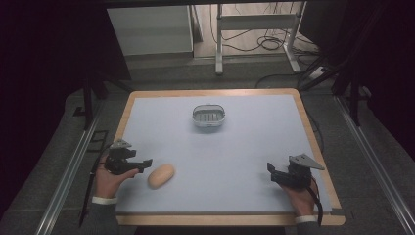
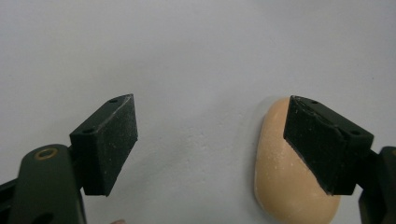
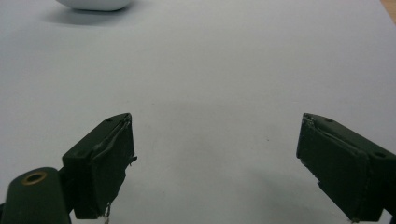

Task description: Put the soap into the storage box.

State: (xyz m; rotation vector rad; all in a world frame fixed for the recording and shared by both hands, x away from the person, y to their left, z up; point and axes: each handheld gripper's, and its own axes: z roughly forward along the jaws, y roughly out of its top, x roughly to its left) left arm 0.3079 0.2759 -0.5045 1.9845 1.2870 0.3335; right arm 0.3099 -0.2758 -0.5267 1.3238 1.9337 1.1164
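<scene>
Now, from the high view, the soap [image 1: 161, 176] lies on the pale bench [image 1: 244, 147] at about 7 o'clock from the small dish [image 1: 209, 116], well apart from it. The left tool [image 1: 142, 165] sits just beside the soap, at its 9 o'clock, and points toward it. The left hand [image 1: 108, 179] holds this tool low, with the forearm coming in from the bottom edge. The left tool view [image 2: 210, 140] adds a closer detail: the jaws stand wide open, and the soap [image 2: 285, 186] is partly behind the right jaw, not between the two. The right tool [image 1: 273, 172] rests near the bench's right edge, gripped by the right hand [image 1: 302, 196]. Its own view [image 3: 215, 158] shows open jaws with bare bench between them, and the dish's edge [image 3: 93, 4] at 11 o'clock.
</scene>
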